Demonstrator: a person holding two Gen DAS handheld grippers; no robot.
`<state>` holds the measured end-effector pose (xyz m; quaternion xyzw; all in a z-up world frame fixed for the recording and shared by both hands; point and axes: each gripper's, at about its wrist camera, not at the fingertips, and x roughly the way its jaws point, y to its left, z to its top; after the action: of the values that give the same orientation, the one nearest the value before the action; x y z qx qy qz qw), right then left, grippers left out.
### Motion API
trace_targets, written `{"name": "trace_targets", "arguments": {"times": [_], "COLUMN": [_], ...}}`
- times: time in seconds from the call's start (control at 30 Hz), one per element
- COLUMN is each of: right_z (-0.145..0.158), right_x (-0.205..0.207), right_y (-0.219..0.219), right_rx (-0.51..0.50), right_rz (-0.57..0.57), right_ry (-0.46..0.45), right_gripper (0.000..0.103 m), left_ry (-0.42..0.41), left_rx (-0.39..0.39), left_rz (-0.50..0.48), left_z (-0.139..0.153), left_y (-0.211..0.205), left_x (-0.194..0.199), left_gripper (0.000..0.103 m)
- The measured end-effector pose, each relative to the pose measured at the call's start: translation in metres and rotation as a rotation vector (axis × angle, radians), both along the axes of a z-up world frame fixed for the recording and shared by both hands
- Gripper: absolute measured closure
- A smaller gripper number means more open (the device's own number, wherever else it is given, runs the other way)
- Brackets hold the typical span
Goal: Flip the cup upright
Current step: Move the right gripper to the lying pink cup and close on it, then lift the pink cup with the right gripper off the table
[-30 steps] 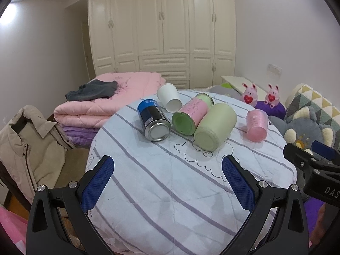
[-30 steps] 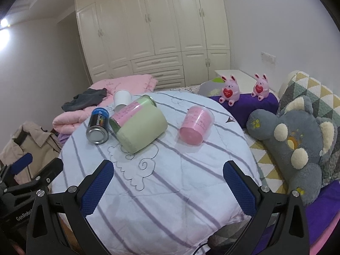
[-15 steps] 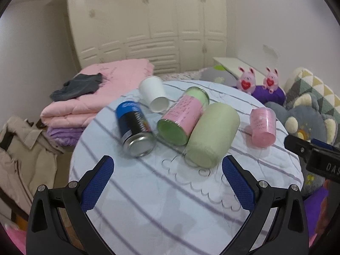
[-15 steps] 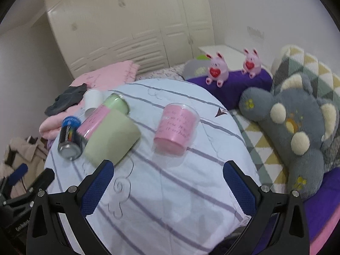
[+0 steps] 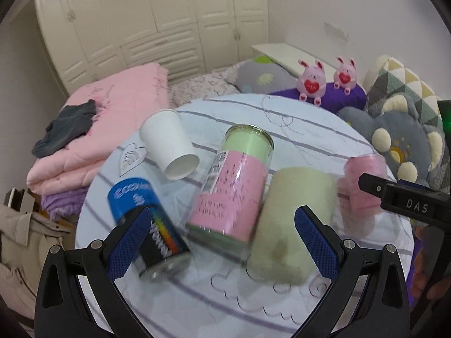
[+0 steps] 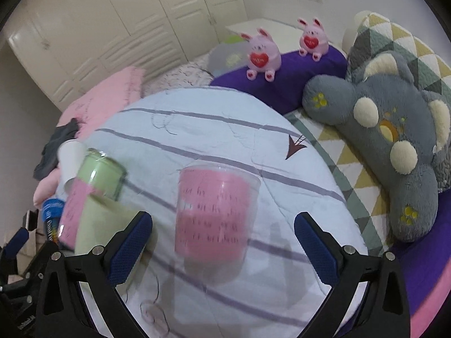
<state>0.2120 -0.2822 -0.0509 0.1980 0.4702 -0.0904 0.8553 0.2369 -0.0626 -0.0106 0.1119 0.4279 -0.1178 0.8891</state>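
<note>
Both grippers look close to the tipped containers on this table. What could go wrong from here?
1. The open right gripper frames the clear plastic cup with the pink label; thin walls might buckle under a hard squeeze.
2. The open left gripper sits among the blue can, glass jar and pale green cylinder; a nudge could roll them.

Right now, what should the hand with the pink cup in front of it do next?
Probably ease the right gripper forward until its open fingers sit either side of the pink cup. The cup lies between them but farther out, not yet gripped, so closing now would likely catch nothing.
</note>
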Motion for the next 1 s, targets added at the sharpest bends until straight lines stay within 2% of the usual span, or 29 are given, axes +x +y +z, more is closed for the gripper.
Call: {"name": "trace_targets", "arguments": {"times": [0.1,0.23,0.33,0.43,0.77,1.0], "right_z": [-0.009,-0.021,-0.029,-0.028,-0.02,-0.01], "right_x": [0.01,0.021,0.024,0.025,0.021,0.014], "right_y": [0.002,0.005,0.008,0.011,0.012,0.015], "right_rx": [-0.008,-0.002,-0.01,-0.041,-0.017,-0.012], "right_rz": [-0.009,-0.004,0.011,0.034,0.075,0.107], "right_ry": [0.043,0.09,0.103,0.11,0.09,0.071], "right_gripper": [0.002,0.003,0.039,0.039,0.039,0.039], "left_ry": [0.031,0.045,0.048,0.047,0.04,0.033], "left_rx": [0.01,-0.028,-0.043,-0.032,-0.008,-0.006], "left_rz": [-0.015,-0.016,-0.003,-0.005,0.004,0.053], "left_z": [-0.007,-0.013,-0.013,-0.012,-0.006,0.003], "left_y": [-0.004,-0.005,-0.003,-0.003,-0.009,-0.003], "left_x": [0.014,0.026,0.028,0.028,0.015,0.001], "left_gripper": [0.0,0.0,0.0,0.0,0.0,0.0]}}
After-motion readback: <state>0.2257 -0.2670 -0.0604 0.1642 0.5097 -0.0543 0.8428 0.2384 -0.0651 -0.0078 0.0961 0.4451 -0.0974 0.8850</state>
